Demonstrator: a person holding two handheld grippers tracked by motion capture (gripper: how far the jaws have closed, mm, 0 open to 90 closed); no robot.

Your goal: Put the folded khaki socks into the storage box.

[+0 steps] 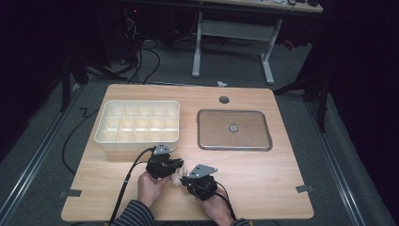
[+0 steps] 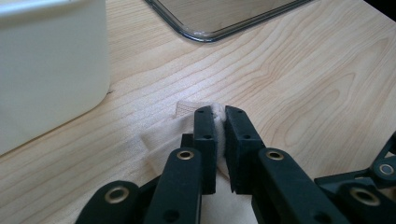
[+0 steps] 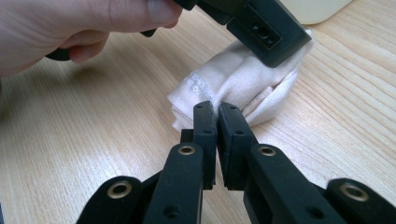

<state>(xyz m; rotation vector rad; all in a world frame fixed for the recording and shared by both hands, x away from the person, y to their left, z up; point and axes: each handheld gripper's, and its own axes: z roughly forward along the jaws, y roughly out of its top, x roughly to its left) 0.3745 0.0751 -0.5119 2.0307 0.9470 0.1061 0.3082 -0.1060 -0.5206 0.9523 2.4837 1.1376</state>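
Note:
A small cream cloth lies bunched on the wooden table near its front edge, between my two grippers. My left gripper is shut on a fold of the cloth, which shows white between its jaws. In the right gripper view the cloth is rolled, with faint print on it. My right gripper is shut on its near edge, and the left gripper grips its far end from above. From above, the left gripper and the right gripper almost touch.
A white box with several compartments stands at the back left, close to the left gripper. A shallow metal tray holding one small round object lies at the back right. A hand holds the left gripper.

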